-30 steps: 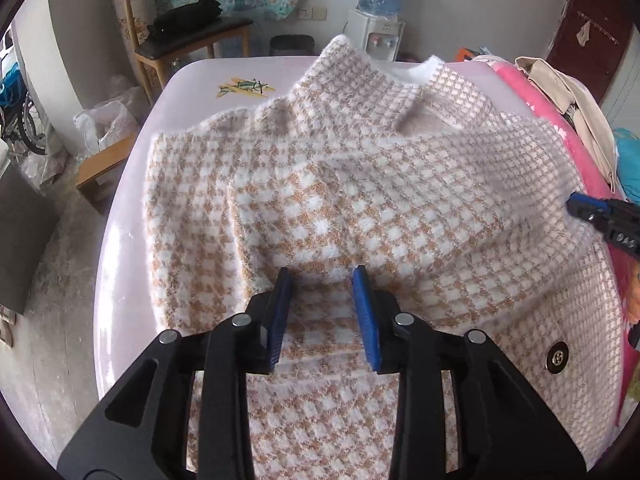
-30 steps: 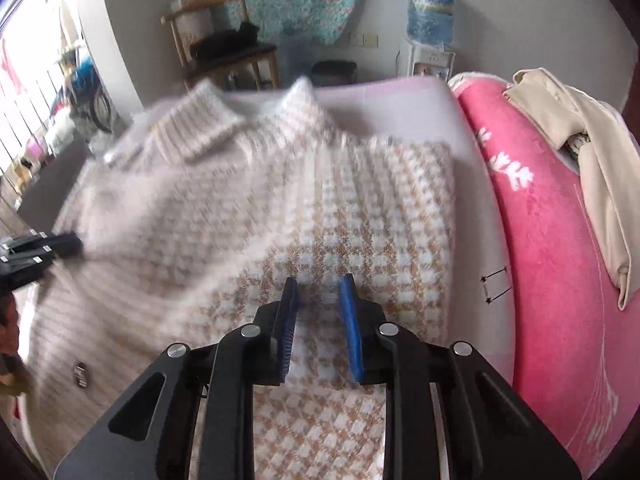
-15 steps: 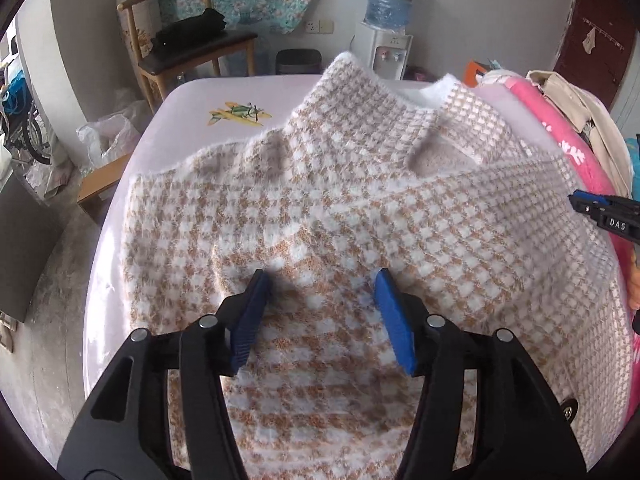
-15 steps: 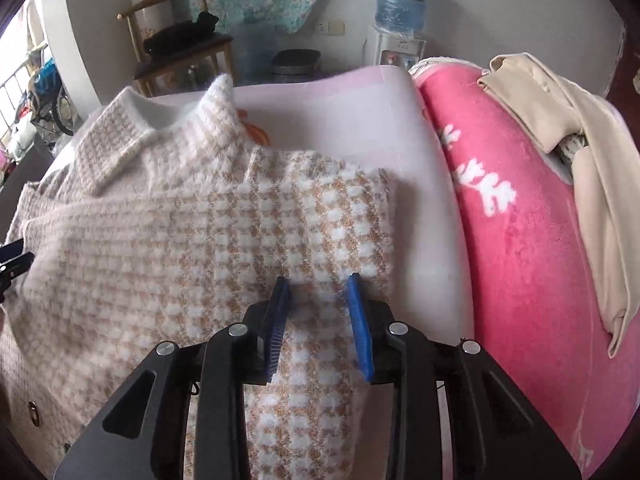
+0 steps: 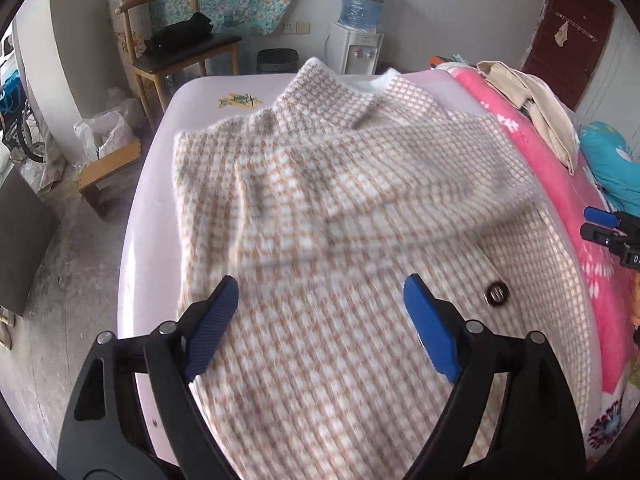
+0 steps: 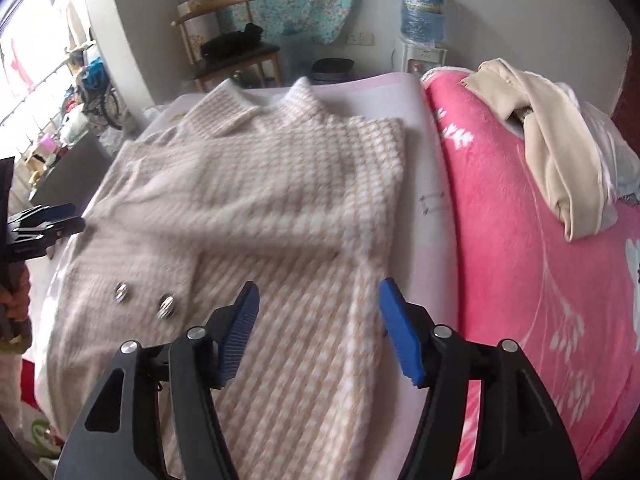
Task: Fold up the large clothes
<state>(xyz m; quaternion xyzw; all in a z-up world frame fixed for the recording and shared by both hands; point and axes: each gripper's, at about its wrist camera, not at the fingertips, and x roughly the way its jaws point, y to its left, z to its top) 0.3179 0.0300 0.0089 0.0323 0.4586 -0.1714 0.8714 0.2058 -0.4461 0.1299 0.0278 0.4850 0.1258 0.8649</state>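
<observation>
A large beige-and-white houndstooth coat [image 5: 360, 208] [image 6: 272, 200] lies on the pale pink bed [image 5: 160, 208], collar at the far end, both sleeves folded across the chest, dark buttons [image 5: 496, 292] showing lower down. My left gripper [image 5: 320, 312] hovers above the coat's lower left part. Its jaws are opening wide and nothing sits between the blue pads. My right gripper [image 6: 316, 320] hangs over the coat's right edge. Its jaws are opening too, clear of the cloth. Each gripper shows at the side of the other's view.
A pink floral blanket [image 6: 520, 260] with a cream garment [image 6: 552, 152] on it fills the bed's right side. Beyond the bed stand a wooden chair [image 5: 180, 52], a water dispenser [image 5: 360, 36] and a dark bin [image 5: 276, 60]. Bare floor runs along the left.
Both grippers let go of the cloth, opened wide and pulled back and up from the coat. The sleeves now lie flat across the chest.
</observation>
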